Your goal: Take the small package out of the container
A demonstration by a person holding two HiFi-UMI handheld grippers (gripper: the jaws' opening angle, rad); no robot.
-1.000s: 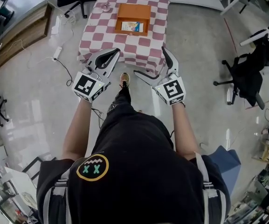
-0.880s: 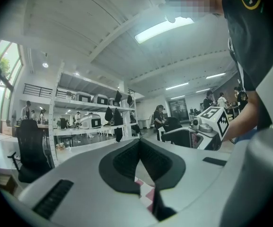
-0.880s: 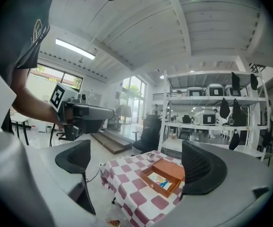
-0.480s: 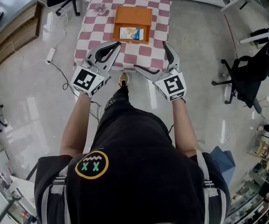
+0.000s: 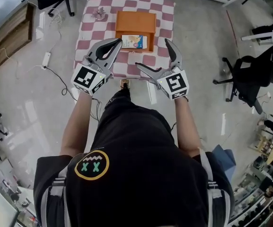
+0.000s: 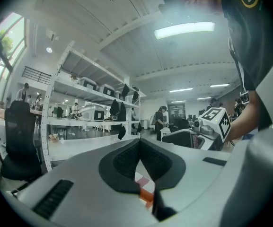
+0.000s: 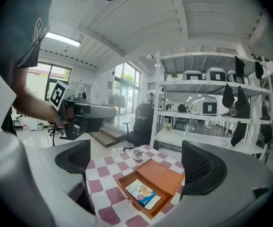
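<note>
In the frame's upper middle the small package (image 5: 134, 41) lies inside the open orange container (image 5: 135, 21) on the checkered surface (image 5: 164, 13), with the left gripper (image 5: 117, 42) pinched together empty and the right gripper (image 5: 153, 55) spread wide just below it.

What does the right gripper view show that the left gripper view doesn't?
Only the right gripper view: the small package lying in the open orange container, framed by the right gripper with its jaws apart. Only the left gripper view: the left gripper with its jaws together, blocking most of the table. Both: the checkered tablecloth and white shelving.
</note>
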